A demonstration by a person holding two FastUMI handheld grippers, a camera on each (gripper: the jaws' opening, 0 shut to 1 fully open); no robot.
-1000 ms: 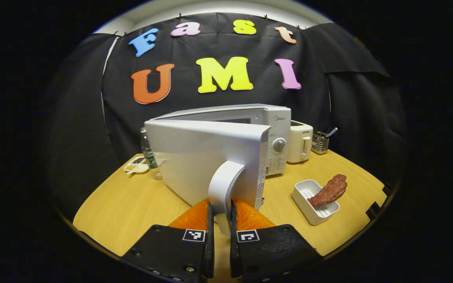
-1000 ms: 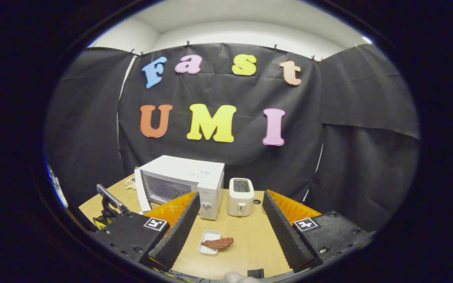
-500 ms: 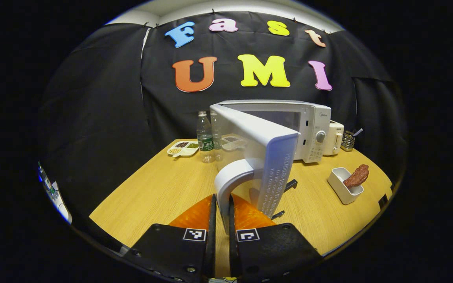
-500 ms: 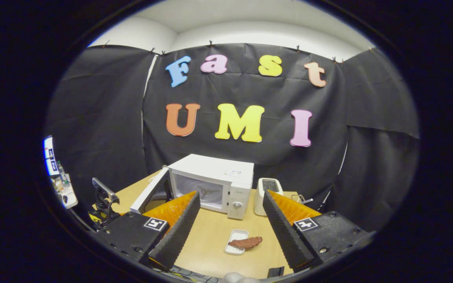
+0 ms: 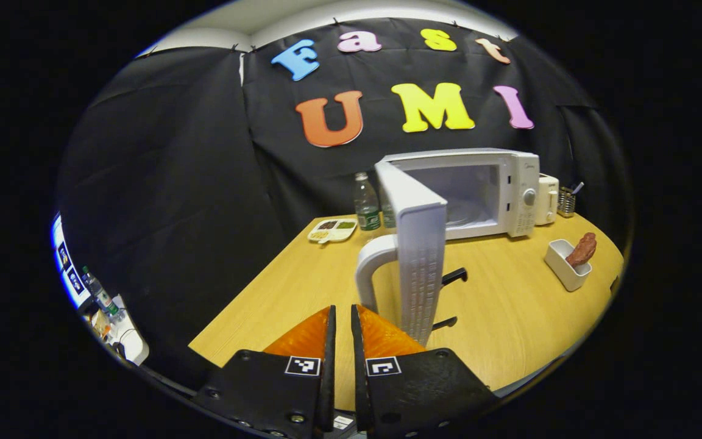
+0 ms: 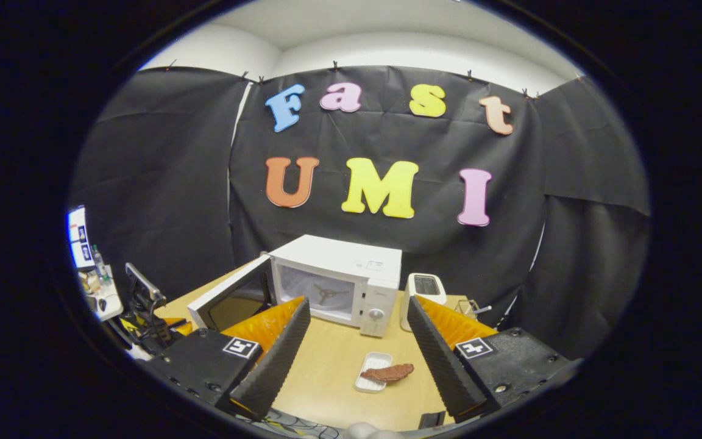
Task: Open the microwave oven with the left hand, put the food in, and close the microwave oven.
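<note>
The white microwave [image 5: 512,183] stands at the back of the wooden table, its door [image 5: 421,268] swung wide open and seen edge-on. Just in front of the door's curved handle [image 5: 364,271], my left gripper [image 5: 342,310] is shut to a thin slit with nothing between its fingers. The brown piece of food [image 5: 582,249] leans in a small white tray [image 5: 561,267] at the right. In the right gripper view my right gripper [image 6: 358,303] hangs open and empty above the table, with the food [image 6: 390,372] and its tray [image 6: 369,381] lying between and below its fingers, before the microwave [image 6: 351,262] and its open door [image 6: 229,299].
A white toaster [image 5: 547,198] and a wire utensil basket [image 5: 565,201] stand to the right of the microwave. Behind the door are two water bottles [image 5: 364,207] and a divided snack dish [image 5: 333,230]. The table [image 5: 509,317] ends close in front of me.
The door swung from partly open to wide open, pulled by its handle. The handle has left my left gripper's fingers. The right gripper's view shifted slightly; it stayed open.
</note>
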